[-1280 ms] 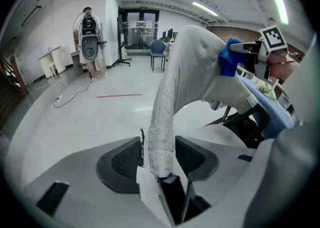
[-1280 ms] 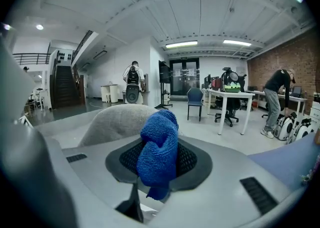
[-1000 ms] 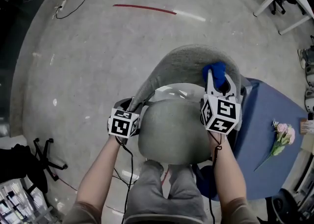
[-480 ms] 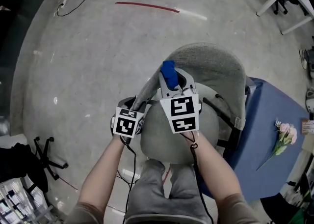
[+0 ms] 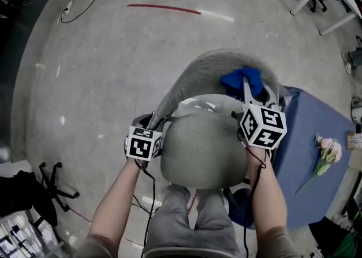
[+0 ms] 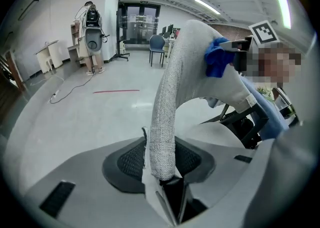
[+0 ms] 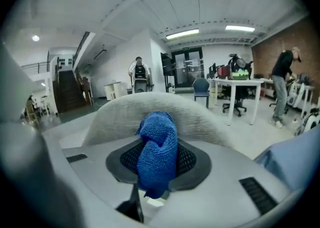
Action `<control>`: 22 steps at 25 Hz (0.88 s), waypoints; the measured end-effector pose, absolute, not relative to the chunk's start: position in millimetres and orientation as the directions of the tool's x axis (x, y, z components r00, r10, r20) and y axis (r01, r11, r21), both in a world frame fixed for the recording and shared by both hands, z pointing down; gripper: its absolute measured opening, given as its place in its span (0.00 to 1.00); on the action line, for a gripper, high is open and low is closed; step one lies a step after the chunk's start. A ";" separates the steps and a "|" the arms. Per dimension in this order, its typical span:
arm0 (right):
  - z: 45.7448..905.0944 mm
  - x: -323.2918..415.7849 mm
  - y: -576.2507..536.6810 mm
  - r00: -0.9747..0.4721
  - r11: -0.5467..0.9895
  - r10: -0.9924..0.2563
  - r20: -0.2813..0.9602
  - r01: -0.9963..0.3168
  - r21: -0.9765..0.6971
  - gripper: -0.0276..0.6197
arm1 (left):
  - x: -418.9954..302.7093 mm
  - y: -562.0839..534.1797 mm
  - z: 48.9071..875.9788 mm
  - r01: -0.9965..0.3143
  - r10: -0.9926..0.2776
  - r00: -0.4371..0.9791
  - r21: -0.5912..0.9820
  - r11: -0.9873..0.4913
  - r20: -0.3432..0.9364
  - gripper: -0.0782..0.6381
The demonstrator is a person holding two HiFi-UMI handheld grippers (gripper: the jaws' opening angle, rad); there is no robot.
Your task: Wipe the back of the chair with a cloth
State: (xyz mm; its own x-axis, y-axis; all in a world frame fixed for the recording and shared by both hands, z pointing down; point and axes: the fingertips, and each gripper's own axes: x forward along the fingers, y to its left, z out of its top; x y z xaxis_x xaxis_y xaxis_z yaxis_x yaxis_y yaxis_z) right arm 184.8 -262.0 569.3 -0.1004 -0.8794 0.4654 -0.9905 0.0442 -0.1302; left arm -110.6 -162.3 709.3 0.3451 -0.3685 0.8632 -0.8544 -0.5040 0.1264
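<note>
Right gripper (image 5: pixel 249 86), clamped on blue cloth (image 5: pixel 240 78), has swept back to the right end of chair back (image 5: pixel 218 61), wiping mid-stroke; left gripper (image 5: pixel 150 122) jaws just closed tighter on its left edge

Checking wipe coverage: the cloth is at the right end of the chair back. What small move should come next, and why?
Probably slide the right hand-held gripper leftward along the top edge of the chair back, cloth pressed on. Its jaws clamp the cloth, which sits at the right end, and the fabric to the left lies bare.
</note>
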 end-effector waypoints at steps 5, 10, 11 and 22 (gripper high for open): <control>543.9 244.8 -227.2 0.158 -0.173 -0.891 0.425 -0.985 0.004 0.22 | -110.3 -161.9 708.7 -0.855 -0.367 0.349 0.131 -0.502 0.862 0.34; 553.7 223.8 -231.1 0.218 -0.212 -0.883 0.416 -0.975 0.061 0.22 | -106.2 -161.6 709.3 -0.854 -0.370 0.345 0.126 -0.504 0.863 0.34; 562.5 205.9 -237.0 0.188 -0.179 -0.882 0.431 -0.982 0.062 0.22 | -106.5 -161.9 709.1 -0.854 -0.370 0.345 0.125 -0.505 0.862 0.34; 599.0 1.7 -248.8 -0.364 0.319 -0.817 0.447 -0.931 -0.175 0.21 | -107.8 -162.8 705.8 -0.852 -0.370 0.355 0.134 -0.506 0.858 0.34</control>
